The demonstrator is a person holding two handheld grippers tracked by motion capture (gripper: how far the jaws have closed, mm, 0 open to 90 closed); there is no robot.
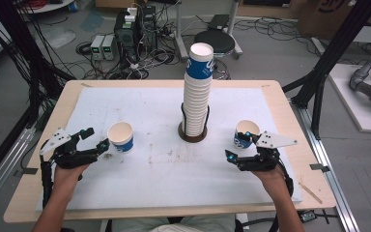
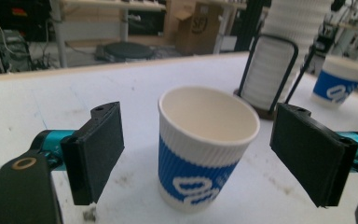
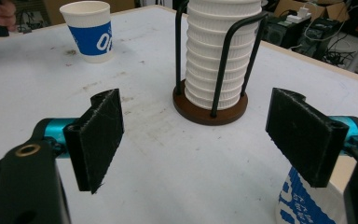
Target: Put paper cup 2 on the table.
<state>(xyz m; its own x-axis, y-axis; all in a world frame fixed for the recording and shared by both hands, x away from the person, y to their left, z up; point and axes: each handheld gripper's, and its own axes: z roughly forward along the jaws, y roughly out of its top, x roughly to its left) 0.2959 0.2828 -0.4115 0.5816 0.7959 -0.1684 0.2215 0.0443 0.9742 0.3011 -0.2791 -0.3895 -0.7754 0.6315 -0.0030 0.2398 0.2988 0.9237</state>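
Note:
A white-and-blue paper cup [image 1: 121,137] [image 2: 205,149] stands upright on the white mat, left of centre. My left gripper [image 1: 98,138] [image 2: 203,151] is open around it, a jaw on each side, neither pad touching. A second cup [image 1: 246,133] [image 3: 303,200] stands at the right. My right gripper [image 1: 239,145] [image 3: 200,140] is open beside it: the cup sits just outside its far jaw and nothing is between the pads. In the middle, a tall stack of cups [image 1: 196,96] [image 3: 221,51] [image 2: 284,56] rises from a black wire holder on a brown base [image 1: 192,136].
The white mat [image 1: 159,169] covers most of a wooden table [image 1: 290,116]. Beyond the far edge the floor holds cables, electronics boxes [image 1: 135,29] and a round stool [image 1: 215,41]. Black frame posts [image 1: 328,58] stand at the right and left.

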